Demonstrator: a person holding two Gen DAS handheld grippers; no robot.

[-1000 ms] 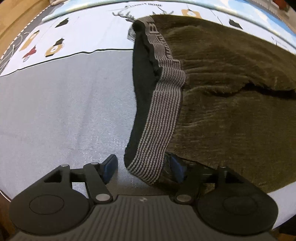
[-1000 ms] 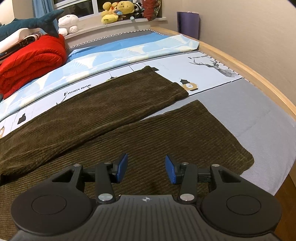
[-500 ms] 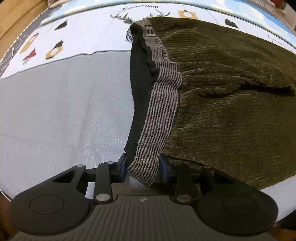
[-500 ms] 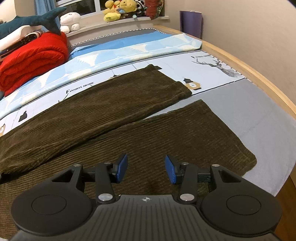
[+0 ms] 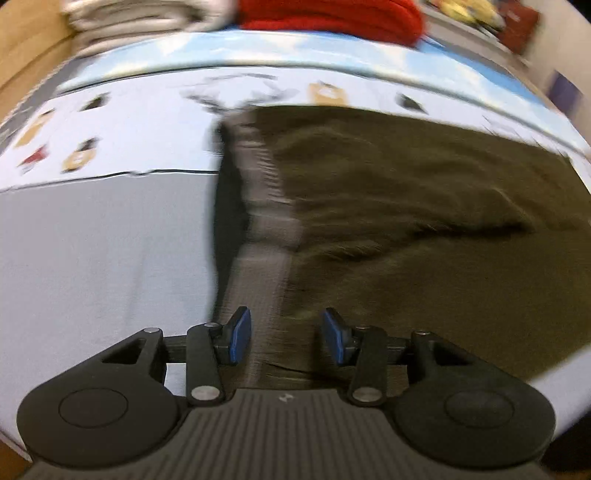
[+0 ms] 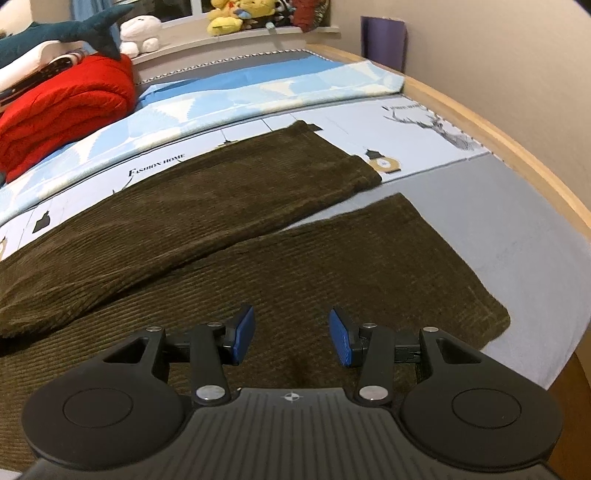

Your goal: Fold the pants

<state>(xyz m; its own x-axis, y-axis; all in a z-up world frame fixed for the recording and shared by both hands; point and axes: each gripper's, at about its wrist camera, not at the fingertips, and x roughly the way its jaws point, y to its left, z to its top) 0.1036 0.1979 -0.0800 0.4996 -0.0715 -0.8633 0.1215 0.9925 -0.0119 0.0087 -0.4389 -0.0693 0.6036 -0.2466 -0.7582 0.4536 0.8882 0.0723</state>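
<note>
Dark olive corduroy pants lie flat on the bed, with a grey striped waistband at their left end. In the blurred left wrist view my left gripper stands open, its blue pads either side of the waistband's near corner, which lies between the jaws. In the right wrist view the two pant legs run to the right, the far leg split from the near one. My right gripper is open and empty, low over the near leg.
The bed sheet is grey near me and patterned light blue further back. A folded red quilt and plush toys sit at the back. A wooden bed edge runs along the right.
My left gripper was closing around the waistband corner half a second ago; now its jaws are wider apart and the view has tilted up, blurred by motion. The right gripper has edged slightly forward.
</note>
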